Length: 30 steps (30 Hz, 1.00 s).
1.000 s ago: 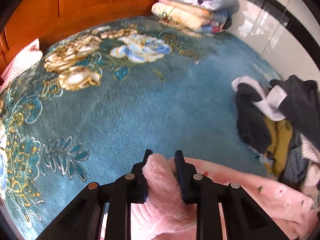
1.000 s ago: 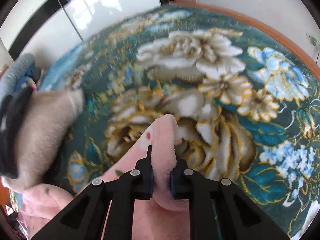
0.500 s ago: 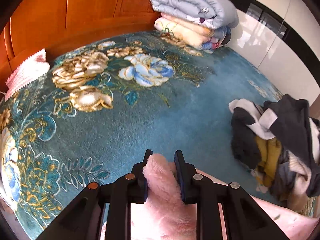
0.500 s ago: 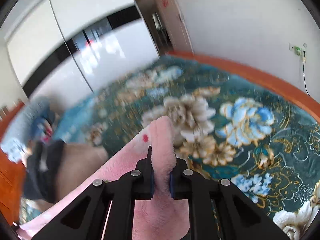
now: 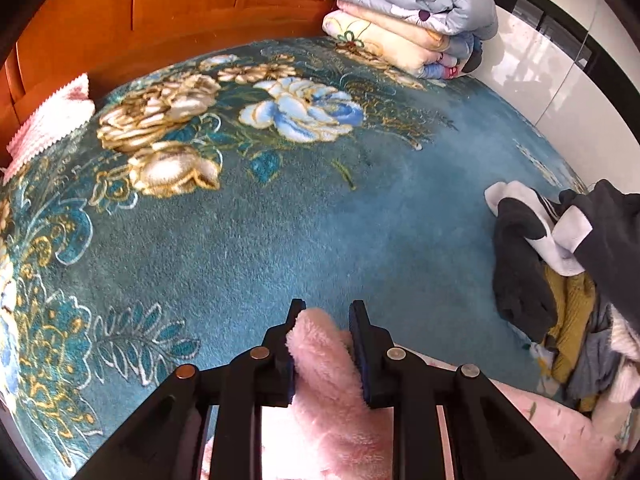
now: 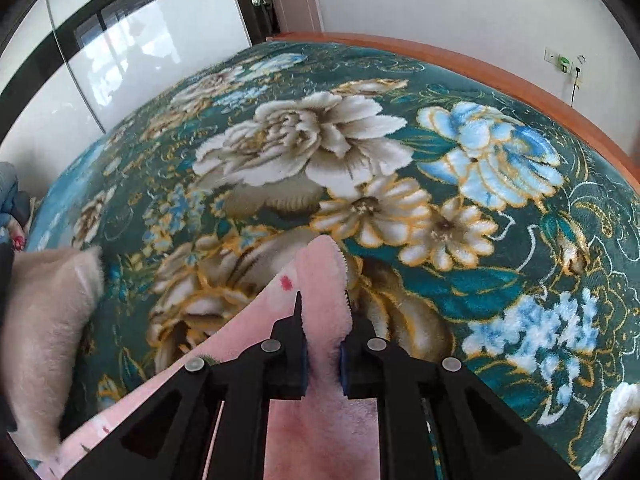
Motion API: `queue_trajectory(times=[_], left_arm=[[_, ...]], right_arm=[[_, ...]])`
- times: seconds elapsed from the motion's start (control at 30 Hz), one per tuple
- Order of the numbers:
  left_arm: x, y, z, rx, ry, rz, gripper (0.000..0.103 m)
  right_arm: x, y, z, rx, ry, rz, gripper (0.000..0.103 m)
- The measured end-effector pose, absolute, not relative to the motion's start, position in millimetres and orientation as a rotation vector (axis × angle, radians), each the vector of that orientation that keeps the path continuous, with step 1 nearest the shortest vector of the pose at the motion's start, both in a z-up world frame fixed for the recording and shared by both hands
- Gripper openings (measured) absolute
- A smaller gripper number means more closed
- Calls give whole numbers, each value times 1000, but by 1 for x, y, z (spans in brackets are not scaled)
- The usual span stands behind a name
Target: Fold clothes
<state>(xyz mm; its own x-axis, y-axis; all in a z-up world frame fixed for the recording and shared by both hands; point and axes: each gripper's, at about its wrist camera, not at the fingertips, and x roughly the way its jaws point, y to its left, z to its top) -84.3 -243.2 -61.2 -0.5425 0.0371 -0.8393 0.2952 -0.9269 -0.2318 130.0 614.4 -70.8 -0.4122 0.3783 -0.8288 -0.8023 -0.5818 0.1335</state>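
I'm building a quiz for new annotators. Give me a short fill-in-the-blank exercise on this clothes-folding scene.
1. Both grippers, left gripper and right gripper, pinch a fluffy garment coloured ____.
2. The bedspread is patterned with ____.
3. Folded quilts are stacked against the wooden ____.
4. The pile of unfolded clothes lies to the ____ of the left gripper.

Missing words: pink; flowers; headboard; right

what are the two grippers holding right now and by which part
Both hold one pink fleece garment: the left gripper and right gripper each have jaws shut on a bunched fold at its edge.
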Motion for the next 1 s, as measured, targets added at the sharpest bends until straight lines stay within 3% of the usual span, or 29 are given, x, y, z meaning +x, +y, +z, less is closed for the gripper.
queue_trajectory(times=[0.1,0.17,0.23,0.3,0.37,0.53,0.63,0.83,1.0], left_arm=[[-79,-247,-69,1456,571,-2598,34],[-74,-252,-67,1471,610,-2622,44],[-68,-260,-60,1456,705,-2643,52],[-62,-268,-50,1433,774,-2661,61],[-53,-274,-37,1410,779,-2680,62],[-4,-292,-8,1336,756,-2706,62],[48,-308,-4,1255,747,-2698,66],[144,-350,-33,1167,881,-2592,67],[180,-366,-66,1215,962,-2556,67]], right_arm=[[133,619,-85,-1027,773,2062,17],[142,621,-85,-986,822,2076,20],[152,623,-82,-954,859,2072,27],[161,621,-71,-882,870,2083,42],[167,614,-55,-817,872,2116,52],[178,582,-11,-733,827,2248,56],[187,553,8,-715,770,2327,65],[205,497,0,-811,810,2401,65],[225,457,-7,-901,840,2436,65]])
